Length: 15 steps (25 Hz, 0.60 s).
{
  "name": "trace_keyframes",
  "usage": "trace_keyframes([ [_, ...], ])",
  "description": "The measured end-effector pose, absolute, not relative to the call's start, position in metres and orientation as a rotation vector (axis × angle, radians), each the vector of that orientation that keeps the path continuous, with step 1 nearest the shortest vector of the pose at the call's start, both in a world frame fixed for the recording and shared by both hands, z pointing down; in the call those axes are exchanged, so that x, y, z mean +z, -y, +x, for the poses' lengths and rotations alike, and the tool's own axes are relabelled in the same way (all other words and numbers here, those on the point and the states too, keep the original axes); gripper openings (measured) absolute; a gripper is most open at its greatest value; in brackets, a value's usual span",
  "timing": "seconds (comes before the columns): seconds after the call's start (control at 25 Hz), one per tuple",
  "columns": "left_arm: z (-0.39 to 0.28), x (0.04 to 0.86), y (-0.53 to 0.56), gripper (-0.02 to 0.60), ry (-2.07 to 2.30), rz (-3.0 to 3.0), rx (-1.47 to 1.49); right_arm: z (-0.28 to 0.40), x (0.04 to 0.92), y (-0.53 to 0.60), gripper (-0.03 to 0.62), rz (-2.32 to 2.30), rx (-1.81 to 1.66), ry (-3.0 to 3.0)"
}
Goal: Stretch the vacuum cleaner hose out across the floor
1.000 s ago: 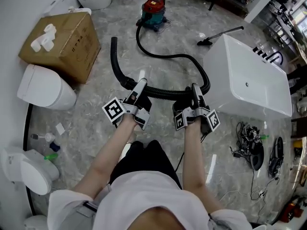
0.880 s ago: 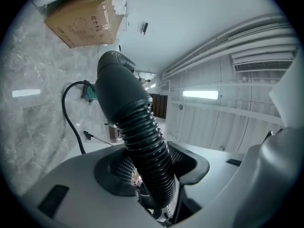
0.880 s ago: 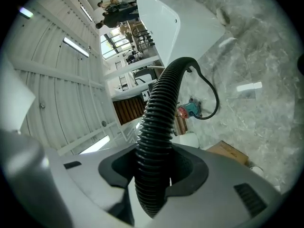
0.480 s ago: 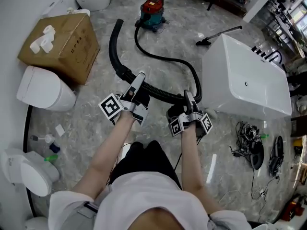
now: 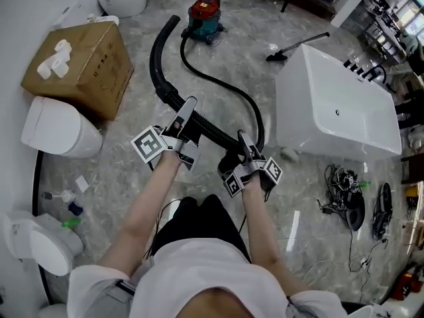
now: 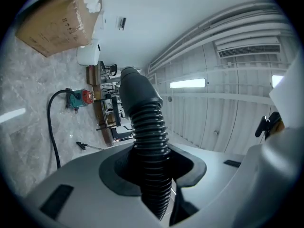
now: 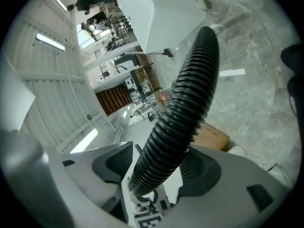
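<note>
Left hand-held gripper (image 5: 189,106) pinches black ribbed plastic vacuum hose (image 5: 157,65) near cuff end, jaws just tightening. Right hand-held gripper (image 5: 242,140) just spreading, hose loose between its jaws. We judge stretching barely begun: hose loops back toward red canister vacuum (image 5: 204,12), not yet straight on grey marble floor (image 5: 119,171).

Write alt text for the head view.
A person holds a black vacuum hose over a marble floor: the left gripper's jaws have just been closing on it, the right gripper's opening around it. It leads to a red vacuum cleaner.
</note>
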<state>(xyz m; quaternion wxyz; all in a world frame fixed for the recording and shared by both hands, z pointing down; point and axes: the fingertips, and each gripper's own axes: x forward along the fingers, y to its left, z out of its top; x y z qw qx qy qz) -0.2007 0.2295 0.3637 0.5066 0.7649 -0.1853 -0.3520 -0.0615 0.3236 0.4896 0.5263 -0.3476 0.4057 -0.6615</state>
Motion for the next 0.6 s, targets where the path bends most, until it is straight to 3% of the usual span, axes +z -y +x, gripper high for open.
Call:
trace_keyframes([
  [0.24, -0.200, 0.355, -0.226, 0.155, 0.473, 1.952, -0.794, -0.099, 0.493, -0.331, 0.365, -0.829, -1.724, -1.235],
  [0.6, -0.204, 0.344, -0.211, 0.155, 0.488, 2.199, -0.608, -0.143, 0.478, -0.354, 0.371, -0.623, -1.785, -1.675],
])
